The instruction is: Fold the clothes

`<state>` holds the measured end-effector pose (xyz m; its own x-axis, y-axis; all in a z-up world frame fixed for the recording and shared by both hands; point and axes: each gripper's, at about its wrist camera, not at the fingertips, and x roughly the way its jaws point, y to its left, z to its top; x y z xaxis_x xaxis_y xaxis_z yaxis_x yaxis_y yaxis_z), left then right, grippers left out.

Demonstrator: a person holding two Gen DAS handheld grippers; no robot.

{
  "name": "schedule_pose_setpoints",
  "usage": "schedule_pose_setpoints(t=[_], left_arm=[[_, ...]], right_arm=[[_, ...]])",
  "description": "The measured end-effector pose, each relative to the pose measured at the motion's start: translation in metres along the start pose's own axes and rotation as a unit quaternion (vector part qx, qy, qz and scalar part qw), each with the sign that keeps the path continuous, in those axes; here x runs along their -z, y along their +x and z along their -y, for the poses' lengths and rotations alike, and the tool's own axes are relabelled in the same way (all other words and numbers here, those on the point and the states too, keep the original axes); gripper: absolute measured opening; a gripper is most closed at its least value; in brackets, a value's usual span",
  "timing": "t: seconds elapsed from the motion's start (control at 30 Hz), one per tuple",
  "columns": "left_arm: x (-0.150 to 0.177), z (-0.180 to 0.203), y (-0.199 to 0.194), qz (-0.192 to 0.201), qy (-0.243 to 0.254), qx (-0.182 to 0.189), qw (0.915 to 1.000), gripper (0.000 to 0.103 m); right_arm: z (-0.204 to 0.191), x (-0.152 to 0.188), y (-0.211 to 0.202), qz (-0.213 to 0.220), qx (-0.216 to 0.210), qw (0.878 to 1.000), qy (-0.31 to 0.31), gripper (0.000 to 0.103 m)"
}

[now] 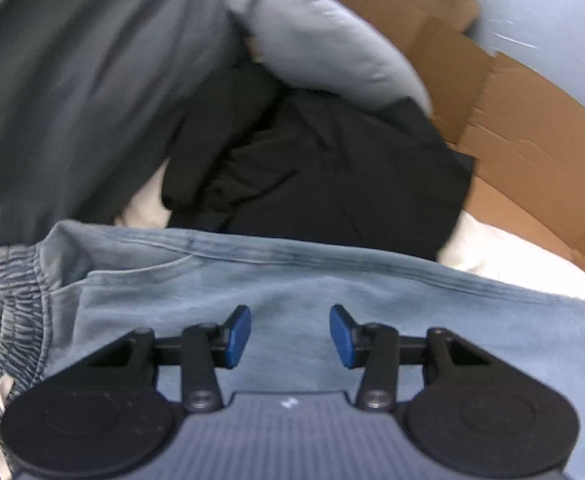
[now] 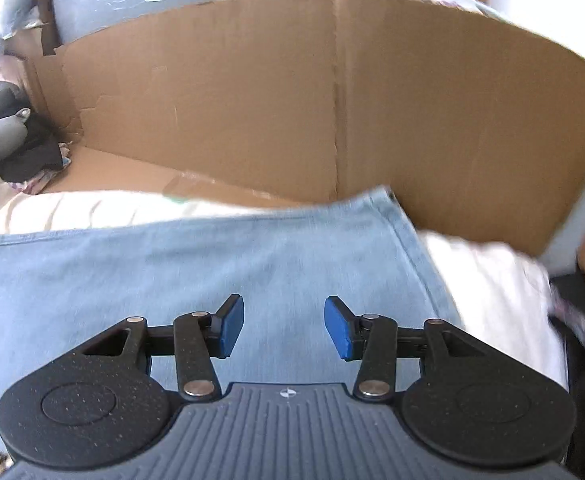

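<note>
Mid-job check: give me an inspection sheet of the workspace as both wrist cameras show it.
Surface: white bedding under the clothes.
Job's things: light blue denim garment with elastic waistband, spread flat.
Clutter: black garment, pale grey garment, dark grey fabric.
Grippers: left gripper and right gripper open above the denim, holding nothing.
Cables: nothing seen.
Surroundings: brown cardboard box wall behind; blurred items beyond.

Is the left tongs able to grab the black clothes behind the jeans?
Probably yes. The left tongs are open over the jeans, and the black clothes lie just beyond with nothing on top of their near part.
</note>
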<state>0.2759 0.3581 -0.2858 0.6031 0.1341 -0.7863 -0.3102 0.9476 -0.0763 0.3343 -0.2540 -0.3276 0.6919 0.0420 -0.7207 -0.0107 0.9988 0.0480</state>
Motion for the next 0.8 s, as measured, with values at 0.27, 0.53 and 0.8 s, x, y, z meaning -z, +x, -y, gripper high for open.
schedule_pose_setpoints(t=[0.27,0.53,0.8], left_arm=[[-0.015,-0.003,0.059,-0.032,0.017,-0.009,0.9993,0.047],[-0.042,-0.004,0.083,-0.035,0.016,-0.003,0.9992,0.048],[-0.053,-0.004,0.089,-0.050,-0.001,-0.007,0.9987,0.048]], right_arm=[[0.008,0.037,-0.009,-0.057,0.004,0.997,0.043,0.052],[-0.009,0.038,-0.008,-0.062,0.005,0.998,0.018,0.057],[-0.028,0.036,-0.006,-0.059,0.001,0.998,-0.010,0.055]])
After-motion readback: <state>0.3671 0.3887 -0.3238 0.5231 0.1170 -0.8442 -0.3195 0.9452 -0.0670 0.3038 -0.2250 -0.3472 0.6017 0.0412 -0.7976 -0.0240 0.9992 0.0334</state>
